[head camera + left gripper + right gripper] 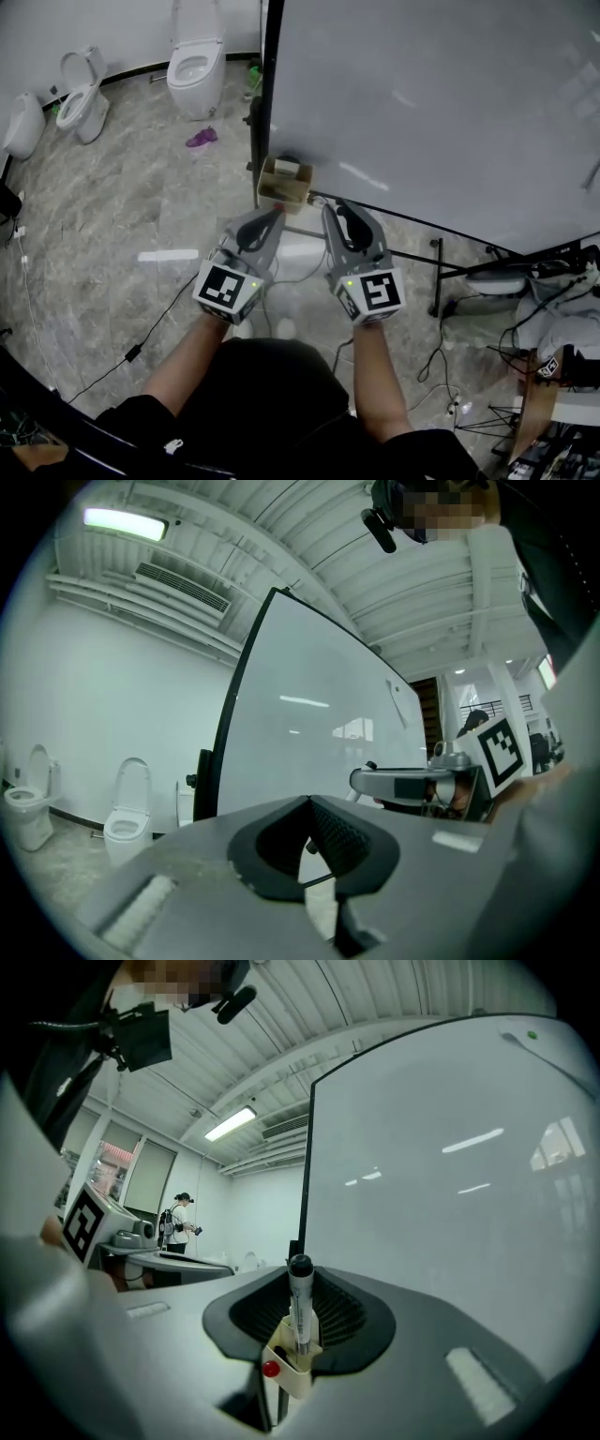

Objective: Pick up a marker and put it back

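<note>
In the right gripper view a white marker with a black cap [299, 1307] stands upright between the pads of my right gripper [300, 1283], which is shut on it. Under it is a small beige cardboard box [298, 1379] with a red-capped marker [271, 1369] in it. In the head view that box [284, 181] hangs at the lower left corner of the whiteboard [441, 103]. My right gripper [336, 208] is just right of and nearer than the box. My left gripper [272, 217] hovers below the box, jaws together and empty [309, 803].
The whiteboard's black frame and stand legs [436, 272] run down to the right, with cables on the marble floor [141, 347]. Two toilets [197, 61] [82, 94] stand at the far wall. A person [176, 1222] stands far off.
</note>
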Demonstrator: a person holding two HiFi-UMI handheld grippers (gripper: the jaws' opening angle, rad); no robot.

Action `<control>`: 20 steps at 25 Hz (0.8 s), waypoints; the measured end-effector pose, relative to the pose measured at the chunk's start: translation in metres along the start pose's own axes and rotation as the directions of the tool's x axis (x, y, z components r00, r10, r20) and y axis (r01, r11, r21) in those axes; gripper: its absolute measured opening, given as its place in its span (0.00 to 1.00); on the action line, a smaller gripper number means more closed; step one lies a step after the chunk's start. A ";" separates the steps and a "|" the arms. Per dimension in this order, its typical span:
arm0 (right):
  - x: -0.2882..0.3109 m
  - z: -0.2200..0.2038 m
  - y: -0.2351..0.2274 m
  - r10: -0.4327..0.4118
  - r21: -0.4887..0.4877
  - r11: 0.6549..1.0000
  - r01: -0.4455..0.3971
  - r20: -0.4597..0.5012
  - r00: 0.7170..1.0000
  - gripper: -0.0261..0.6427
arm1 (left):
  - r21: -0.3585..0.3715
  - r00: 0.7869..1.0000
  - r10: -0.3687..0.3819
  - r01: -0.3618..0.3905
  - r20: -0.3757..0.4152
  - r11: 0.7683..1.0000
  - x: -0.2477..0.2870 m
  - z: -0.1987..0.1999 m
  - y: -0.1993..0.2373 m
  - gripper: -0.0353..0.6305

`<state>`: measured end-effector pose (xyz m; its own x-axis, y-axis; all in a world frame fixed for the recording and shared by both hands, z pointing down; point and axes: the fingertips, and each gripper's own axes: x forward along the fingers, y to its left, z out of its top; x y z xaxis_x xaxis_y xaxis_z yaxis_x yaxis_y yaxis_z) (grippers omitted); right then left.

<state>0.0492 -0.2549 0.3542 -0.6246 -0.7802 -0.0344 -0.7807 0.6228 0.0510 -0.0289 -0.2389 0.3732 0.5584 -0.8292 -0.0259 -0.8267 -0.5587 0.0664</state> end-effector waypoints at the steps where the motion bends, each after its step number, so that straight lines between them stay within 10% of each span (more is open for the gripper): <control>1: -0.003 0.003 0.000 -0.007 -0.002 1.000 0.007 0.005 1.000 0.16 | 0.002 1.000 -0.009 0.009 0.000 1.000 0.001 0.000 -0.002 0.06; 20: -0.047 0.027 0.001 -0.099 0.003 0.995 0.099 0.040 0.994 0.16 | 0.008 0.996 -0.088 0.088 0.019 0.996 -0.002 0.012 -0.013 0.06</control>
<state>0.0772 -0.2164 0.3292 -0.5445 -0.8350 -0.0790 -0.8387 0.5428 0.0441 -0.0206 -0.2302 0.3600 0.6275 -0.7770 -0.0510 -0.7750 -0.6295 0.0559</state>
